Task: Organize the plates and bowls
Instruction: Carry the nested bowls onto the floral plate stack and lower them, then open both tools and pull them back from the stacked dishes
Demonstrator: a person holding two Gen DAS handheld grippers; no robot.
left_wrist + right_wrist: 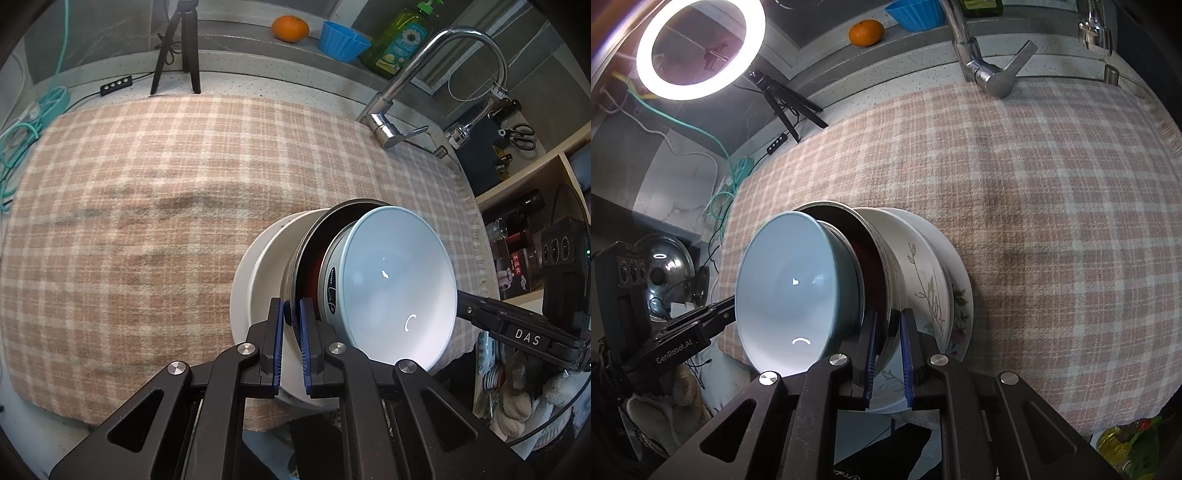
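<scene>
A nested stack of dishes sits near the front edge of the checked cloth (147, 206). A light blue bowl (395, 280) lies in a steel bowl with a dark red inside (306, 258), on a white floral bowl (919, 266) and a white plate (243, 295). My left gripper (291, 314) is shut on the steel bowl's rim. My right gripper (888, 325) is shut on the same rim from the opposite side (886, 288). Each gripper shows in the other's view: the right in the left wrist view (517, 328), the left in the right wrist view (683, 332).
A steel tap (399, 110) stands at the back. An orange (290, 27), a blue cup (343, 38) and a green soap bottle (402, 40) sit on the back ledge. A tripod (177, 55) with a ring light (701, 48) stands behind the cloth. Shelves (535, 206) stand right.
</scene>
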